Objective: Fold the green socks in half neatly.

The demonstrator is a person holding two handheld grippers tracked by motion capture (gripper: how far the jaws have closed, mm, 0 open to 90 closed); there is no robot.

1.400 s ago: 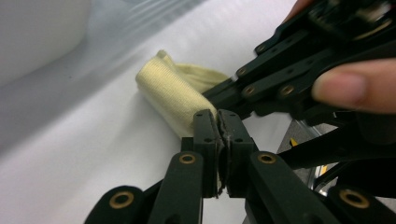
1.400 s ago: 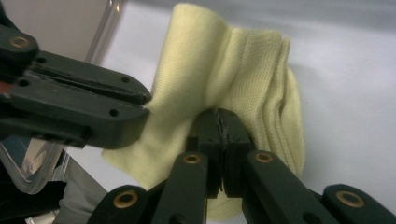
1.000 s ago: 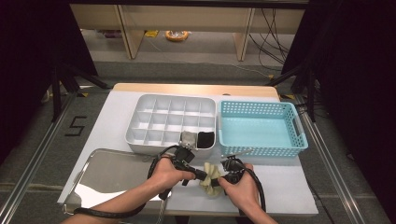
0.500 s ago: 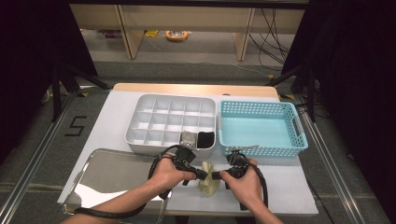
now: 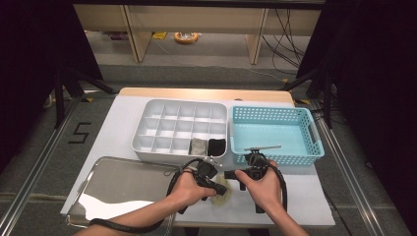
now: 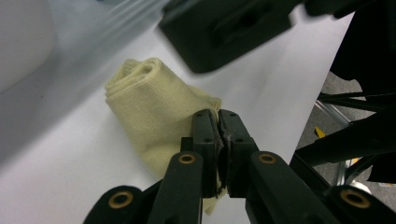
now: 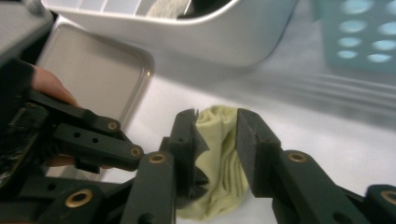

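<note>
so there's a rolled-up pale yellow ribbed cloth (image 6: 154, 112) lying on the white surface (image 5: 305, 196), near the front edge, just in front of the white plastic divided organizer tray (image 5: 167, 128) and right between the two hands. the left claw (image 6: 218, 135) is clenched tight on one edge of that cloth, jaws pressed together with a bit of the fabric pinched in them, you can see it really well in the left gripper view. the right claw (image 7: 215, 140) is released: its jaws have just been opening, and in the right gripper view they stand apart with the yellow roll sitting between them; one pad looks close to the fabric but it isn't squeezing it. in the high view the left claw (image 5: 216, 184) and the right claw (image 5: 235, 175) point toward each other over the cloth (image 5: 220, 191). the organizer tray has a grey cloth bundle (image 5: 198, 146) and a black one (image 5: 216, 146) in two compartments of its front row, side by side. a light blue perforated plastic basket (image 5: 275, 118) sits just beside the tray on its right, and a shiny flat metal tray (image 5: 123, 182) lies at the front left of the surface under the left forearm.
</note>
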